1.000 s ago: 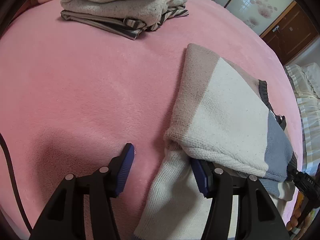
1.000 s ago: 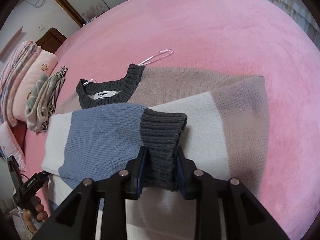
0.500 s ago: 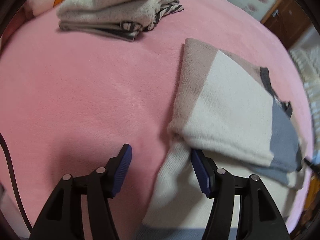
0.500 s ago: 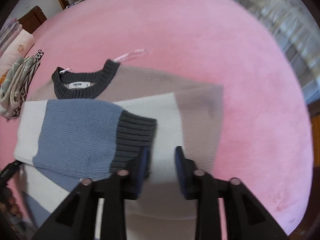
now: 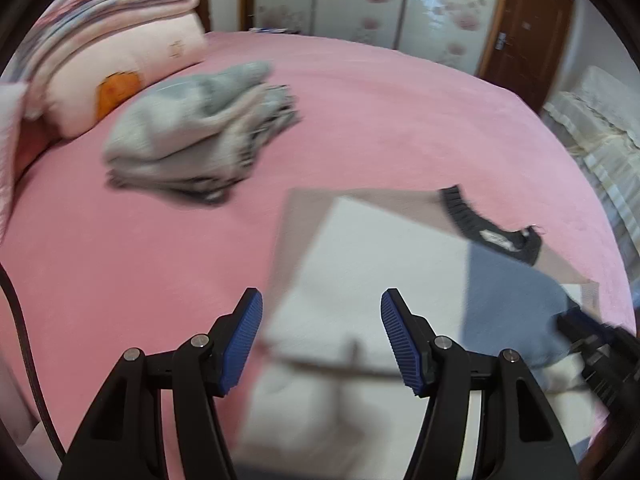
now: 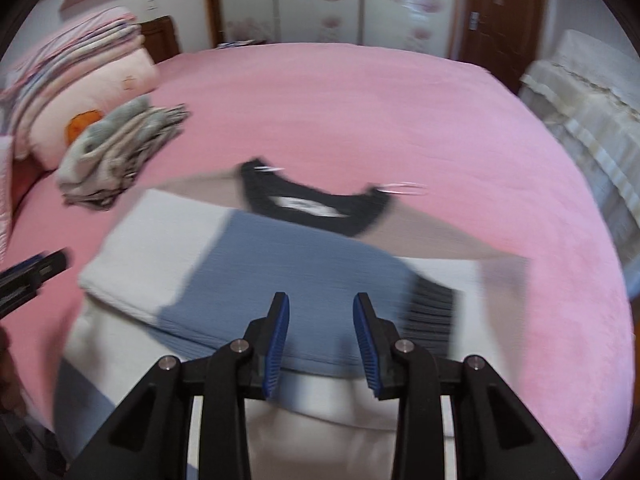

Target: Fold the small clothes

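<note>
Though both sleeves lie folded across it, the sweater (image 6: 288,280) on the pink bed (image 6: 400,112) looks soft and floppy — best pinched at the hem corners, both layers together. The left gripper (image 5: 322,338) stands wide, the right gripper (image 6: 322,340) narrower — both empty above the knit.

Knitted wool sweater (image 6: 288,272) on matt, fleecy bedspread (image 6: 400,112); ribbed cuff (image 6: 432,308)
</note>
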The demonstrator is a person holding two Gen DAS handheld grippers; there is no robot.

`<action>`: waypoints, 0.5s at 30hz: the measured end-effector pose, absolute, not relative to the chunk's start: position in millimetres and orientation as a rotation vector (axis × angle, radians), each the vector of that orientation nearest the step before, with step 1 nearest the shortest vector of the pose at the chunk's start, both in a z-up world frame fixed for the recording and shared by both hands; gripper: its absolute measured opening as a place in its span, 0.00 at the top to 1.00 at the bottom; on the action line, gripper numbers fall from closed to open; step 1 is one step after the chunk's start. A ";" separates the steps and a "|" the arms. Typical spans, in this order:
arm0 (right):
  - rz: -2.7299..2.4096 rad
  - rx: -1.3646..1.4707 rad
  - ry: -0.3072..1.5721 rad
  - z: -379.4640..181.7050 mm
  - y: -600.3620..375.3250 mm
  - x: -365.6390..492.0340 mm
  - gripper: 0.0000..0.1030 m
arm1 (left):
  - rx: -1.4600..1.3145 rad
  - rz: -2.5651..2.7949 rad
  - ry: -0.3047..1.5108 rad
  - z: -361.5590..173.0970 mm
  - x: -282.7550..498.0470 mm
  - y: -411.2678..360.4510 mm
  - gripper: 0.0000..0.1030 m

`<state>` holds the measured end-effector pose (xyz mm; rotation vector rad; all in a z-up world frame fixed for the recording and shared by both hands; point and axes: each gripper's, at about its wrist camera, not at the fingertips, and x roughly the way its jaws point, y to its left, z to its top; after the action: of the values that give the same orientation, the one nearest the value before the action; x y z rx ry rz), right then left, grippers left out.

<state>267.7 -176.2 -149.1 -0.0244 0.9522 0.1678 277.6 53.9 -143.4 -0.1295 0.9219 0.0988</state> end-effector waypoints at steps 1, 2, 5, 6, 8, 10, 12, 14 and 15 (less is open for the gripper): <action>0.186 -0.014 0.949 -151.4 -166.4 272.7 0.68 | -0.127 0.087 0.921 -145.5 284.2 46.8 0.41; 0.195 -0.008 0.949 -153.8 -158.9 277.0 0.68 | -0.130 0.074 0.915 -148.9 292.8 38.8 0.41; 0.224 0.015 0.973 -168.6 -141.8 295.0 0.68 | -0.136 0.055 0.912 -160.2 306.8 25.2 0.41; 0.216 0.012 0.981 -174.4 -139.6 301.5 0.68 | -0.131 0.058 0.924 -167.7 316.0 22.4 0.41; 0.169 -0.001 0.997 -185.9 -143.0 312.0 0.68 | -0.121 0.073 0.966 -182.7 333.7 18.8 0.41; 0.087 -0.005 1.019 -195.5 -159.7 320.7 0.68 | -0.121 0.102 1.007 -197.3 344.4 25.3 0.41; 0.034 0.015 1.025 -201.0 -179.9 321.7 0.73 | -0.126 0.101 1.014 -203.7 349.0 32.8 0.41; -0.030 0.024 1.028 -203.2 -210.1 318.5 0.79 | -0.089 0.125 1.008 -205.3 351.1 38.5 0.41; -0.056 0.019 1.029 -203.7 -221.7 316.2 0.80 | -0.069 0.136 1.011 -207.4 352.6 42.8 0.40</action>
<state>316.2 -221.7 -203.7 0.0194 1.0287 -0.0565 352.6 42.8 -207.4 -0.0694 1.0111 0.1361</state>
